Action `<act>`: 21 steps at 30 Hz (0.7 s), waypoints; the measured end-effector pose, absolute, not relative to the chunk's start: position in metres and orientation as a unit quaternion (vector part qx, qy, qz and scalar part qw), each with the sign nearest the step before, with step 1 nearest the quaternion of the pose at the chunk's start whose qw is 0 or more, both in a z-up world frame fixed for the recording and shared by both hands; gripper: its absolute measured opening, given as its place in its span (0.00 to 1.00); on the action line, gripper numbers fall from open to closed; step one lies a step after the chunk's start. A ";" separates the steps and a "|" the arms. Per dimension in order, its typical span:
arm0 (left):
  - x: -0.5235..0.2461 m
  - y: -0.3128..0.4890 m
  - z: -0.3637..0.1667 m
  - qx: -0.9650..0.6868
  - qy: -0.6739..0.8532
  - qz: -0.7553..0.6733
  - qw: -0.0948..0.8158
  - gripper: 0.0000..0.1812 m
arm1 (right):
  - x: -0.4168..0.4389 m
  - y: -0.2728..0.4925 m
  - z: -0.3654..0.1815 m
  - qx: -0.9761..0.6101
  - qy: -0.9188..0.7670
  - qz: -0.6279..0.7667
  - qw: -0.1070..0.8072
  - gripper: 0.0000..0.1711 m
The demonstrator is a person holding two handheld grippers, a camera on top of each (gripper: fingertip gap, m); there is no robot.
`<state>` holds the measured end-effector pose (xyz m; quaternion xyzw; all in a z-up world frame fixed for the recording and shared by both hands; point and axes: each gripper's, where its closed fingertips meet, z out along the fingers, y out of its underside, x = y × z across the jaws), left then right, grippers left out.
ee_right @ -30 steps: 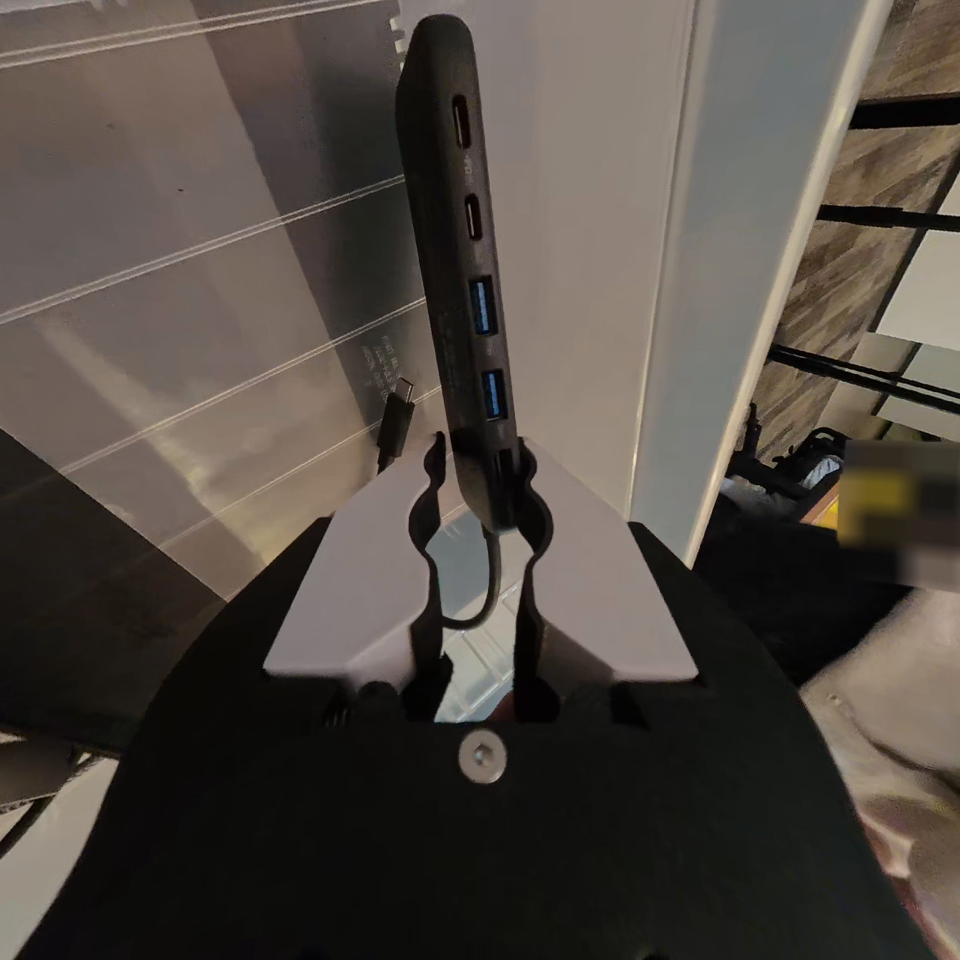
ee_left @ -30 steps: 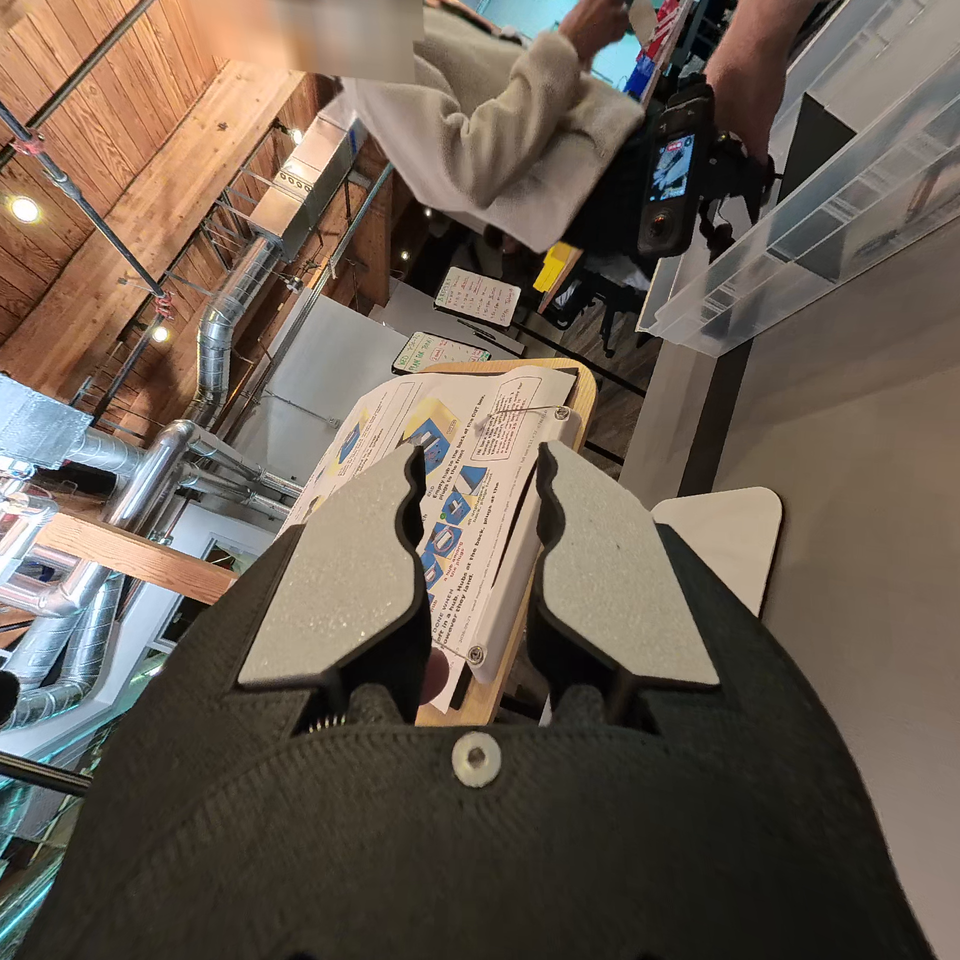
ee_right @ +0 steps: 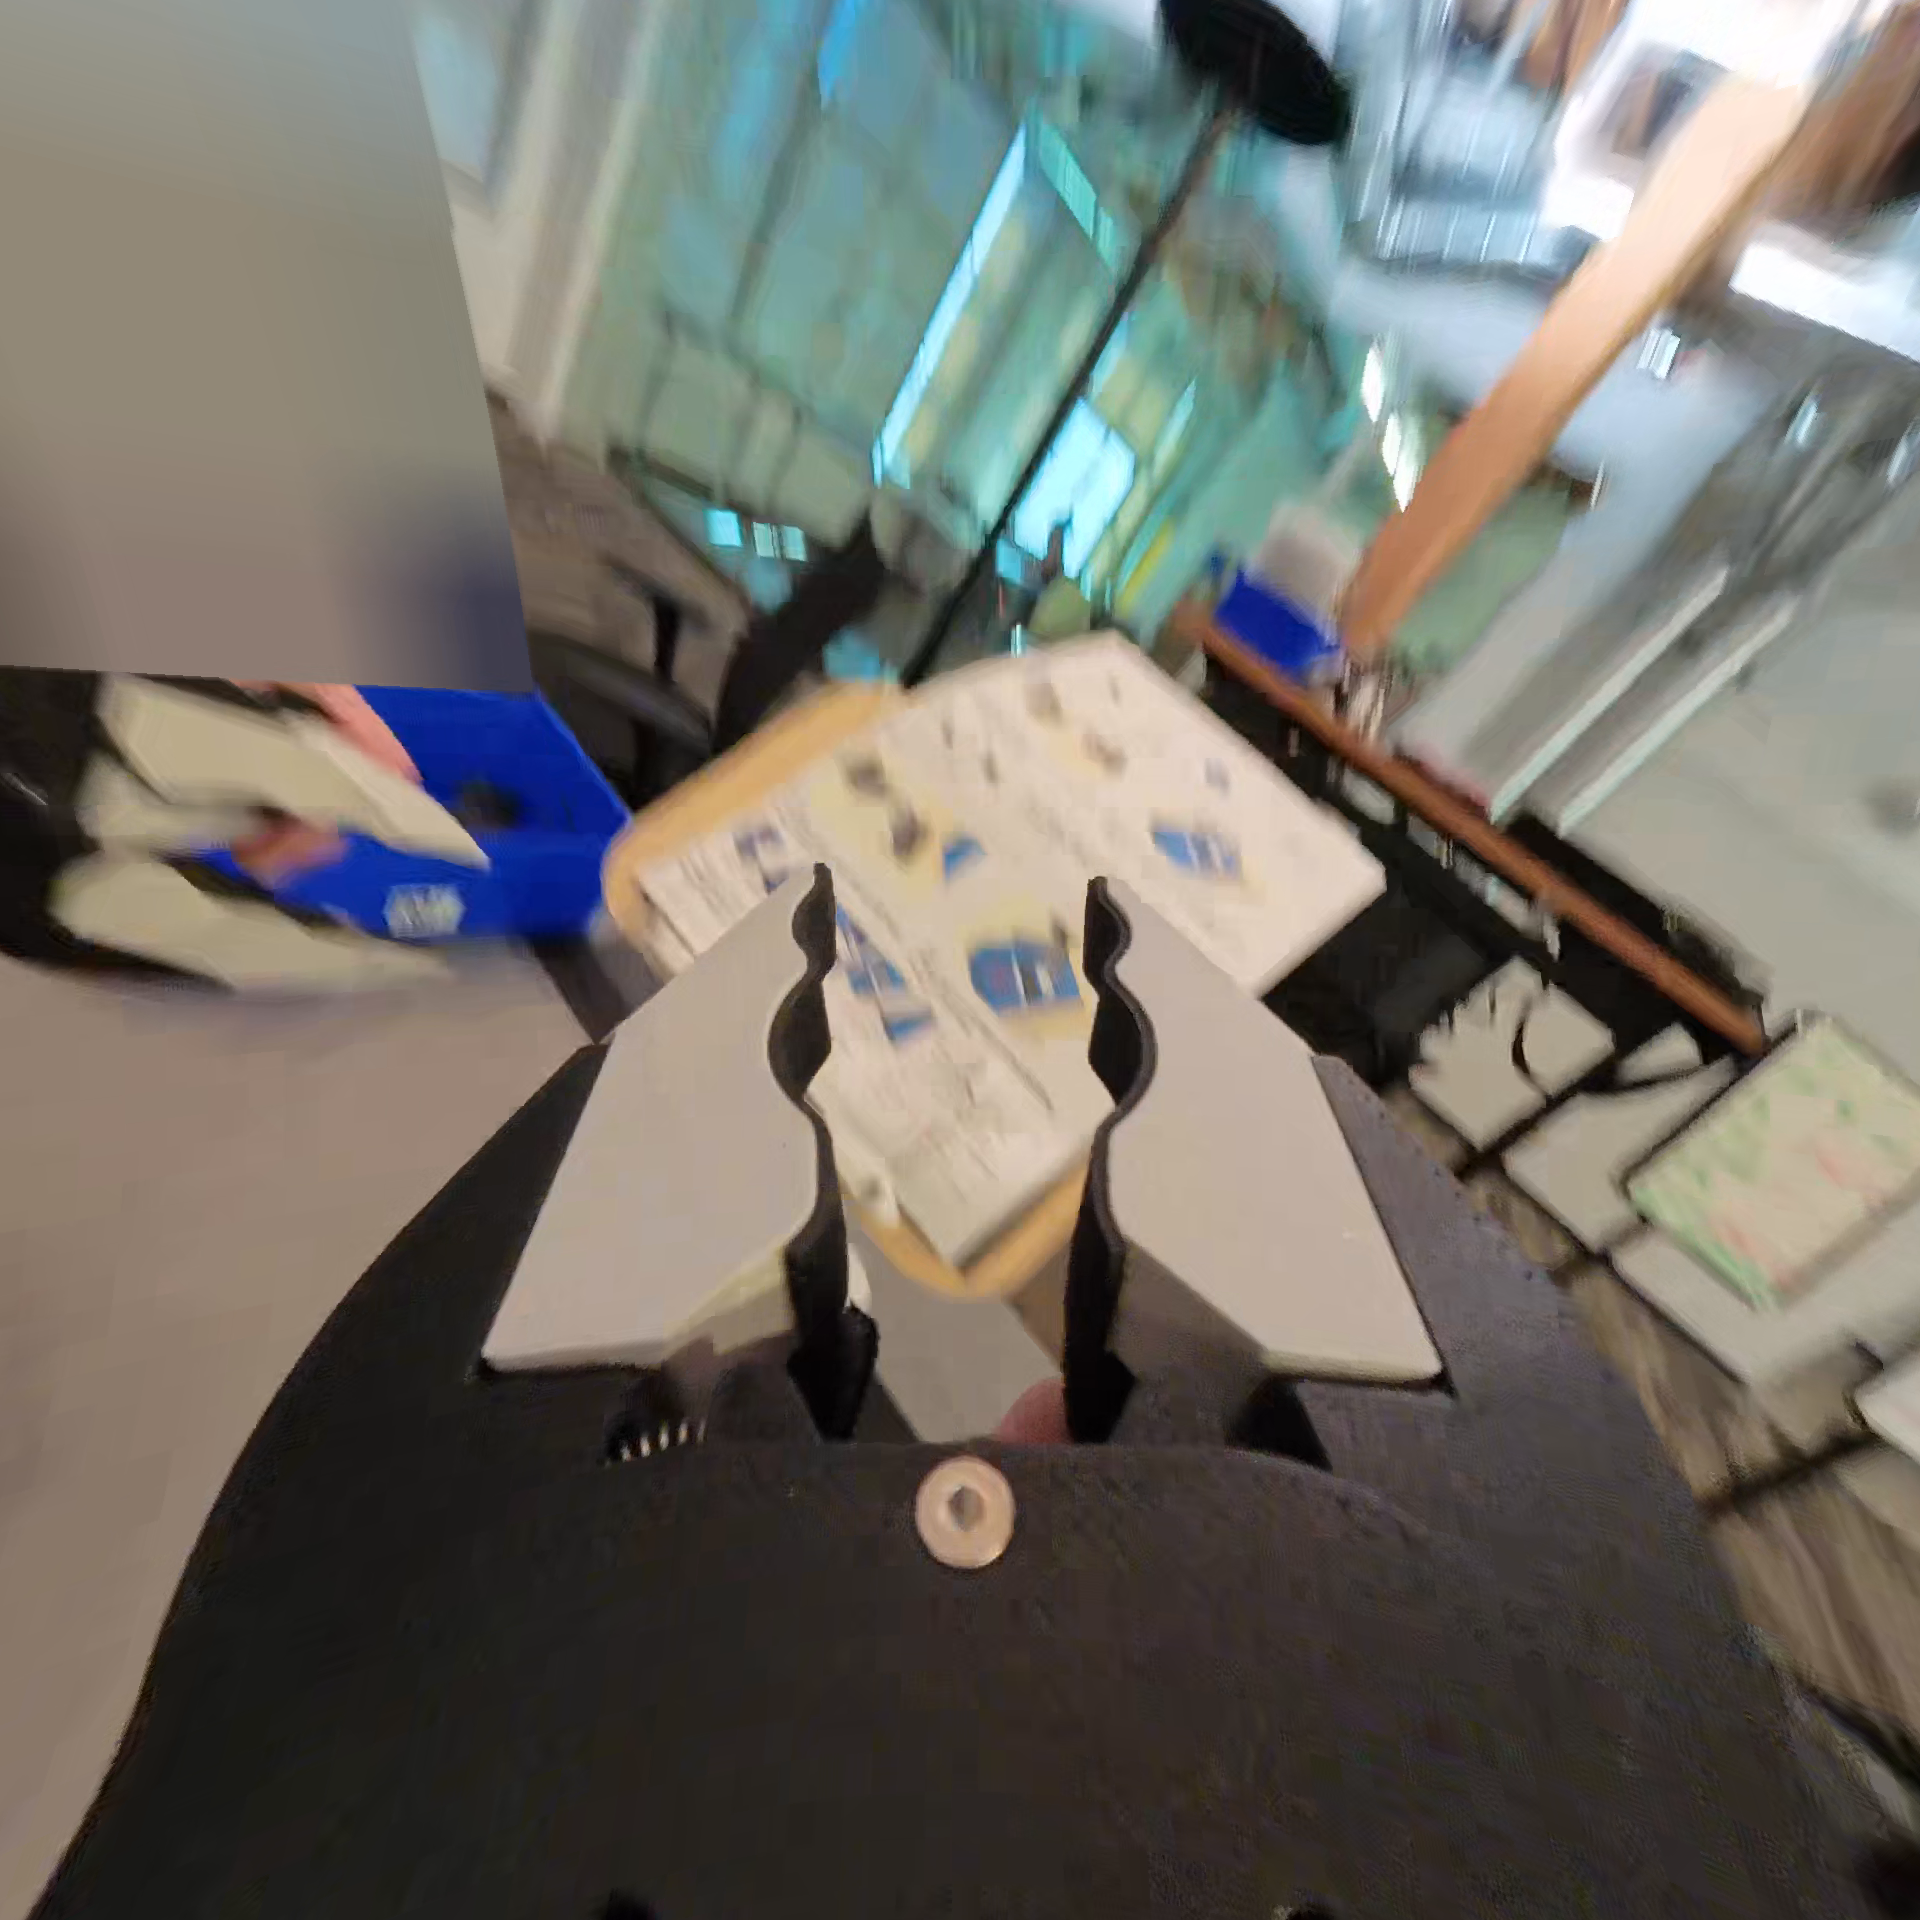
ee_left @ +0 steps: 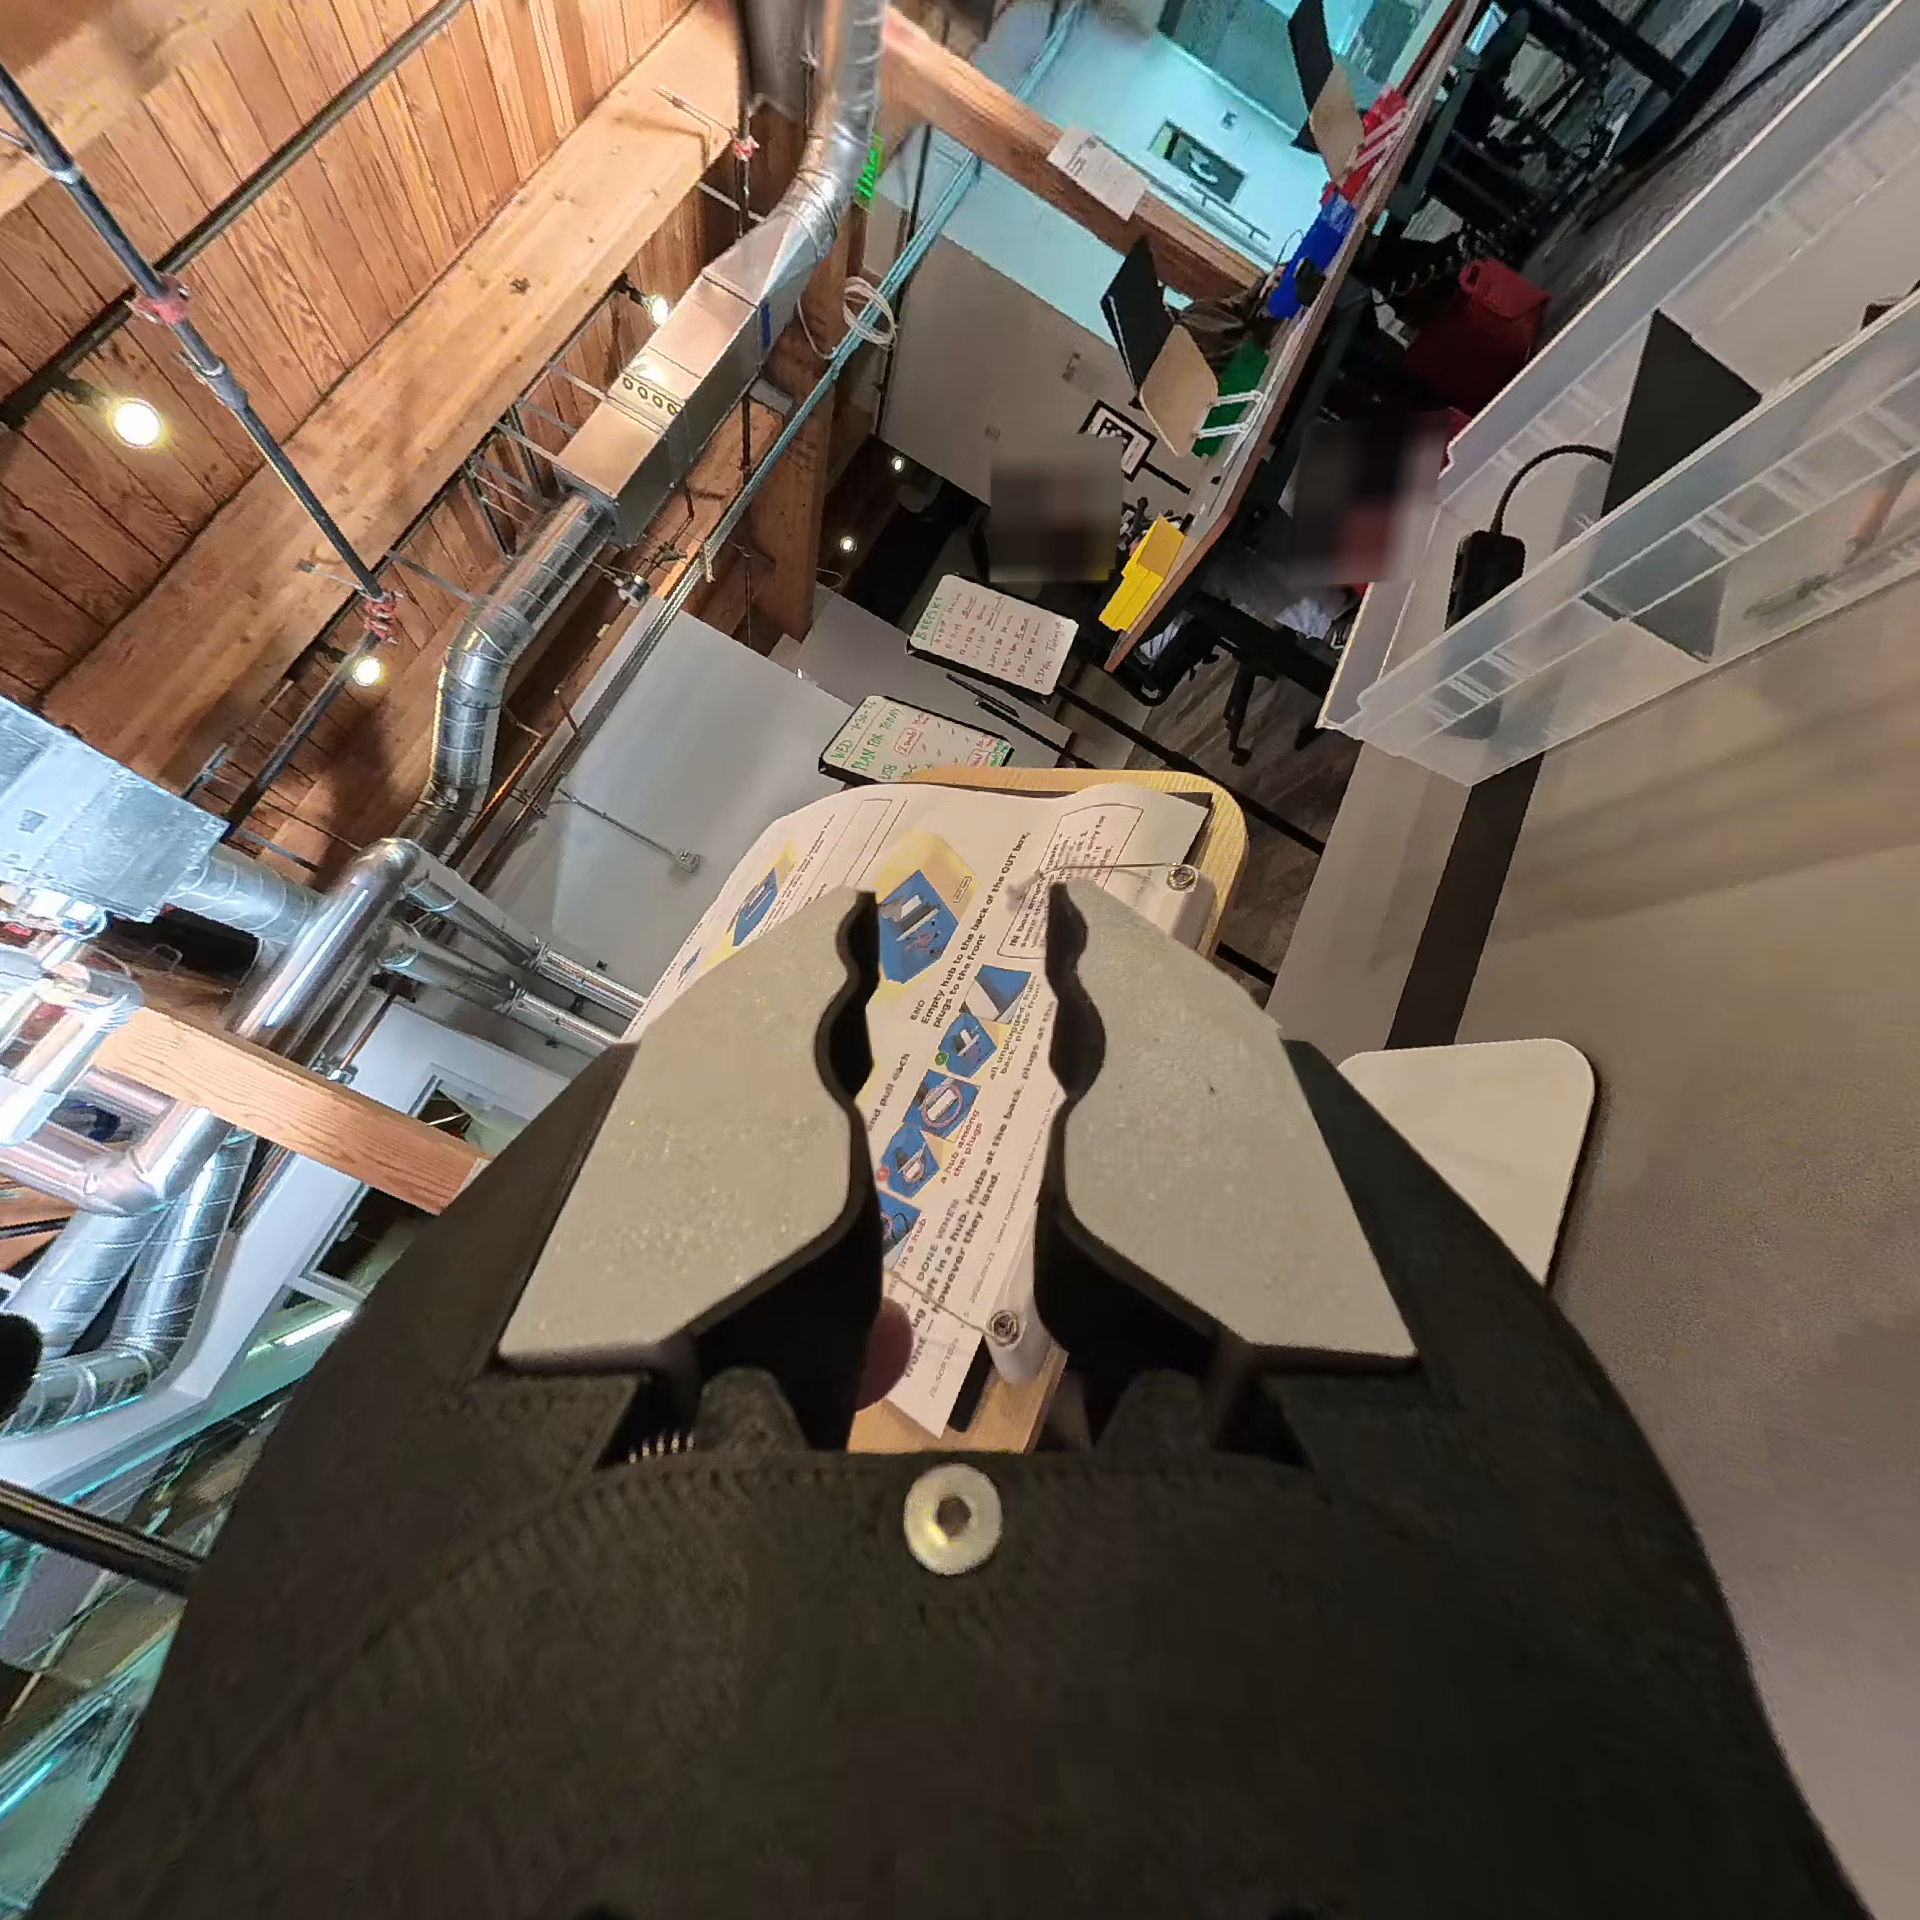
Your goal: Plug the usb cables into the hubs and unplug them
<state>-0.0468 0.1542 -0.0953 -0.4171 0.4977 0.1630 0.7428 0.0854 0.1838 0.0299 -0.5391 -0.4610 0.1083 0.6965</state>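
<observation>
My left gripper (ee_left: 954, 909) is open and empty, tilted up toward the ceiling and the wooden board with the instruction sheet (ee_left: 971, 997). A black USB hub (ee_left: 1481, 571) with its cable lies in the clear plastic bin (ee_left: 1621, 644) at the upper right of the left wrist view. My right gripper (ee_right: 958, 899) is open and empty. It points at the same sheet on its board (ee_right: 997, 935), in a heavily blurred view. No hub or cable shows in the right wrist view.
A grey table surface (ee_left: 1714, 1247) and a white rounded plate (ee_left: 1475, 1132) lie at the right of the left wrist view. A blue bin (ee_right: 499, 821) sits at the left of the right wrist view. Whiteboards (ee_right: 1797, 1164) and desks lie beyond. My hands' fingertips stand some 20 centimetres from each other.
My right gripper has let go of the black hub, opened and swung away from the clear bin toward the instruction board. The person has left the left wrist view, and the hub now lies in the bin.
</observation>
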 end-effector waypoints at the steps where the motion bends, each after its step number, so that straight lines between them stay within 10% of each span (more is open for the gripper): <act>1: -0.045 0.154 -0.097 -0.416 0.500 0.163 0.741 0.17 | 0.073 0.164 0.042 -0.505 -0.450 0.133 0.724 0.27; 21: -0.068 0.187 -0.103 -0.458 0.544 0.151 0.686 0.15 | 0.051 0.133 0.018 -0.394 -0.387 0.279 0.785 0.18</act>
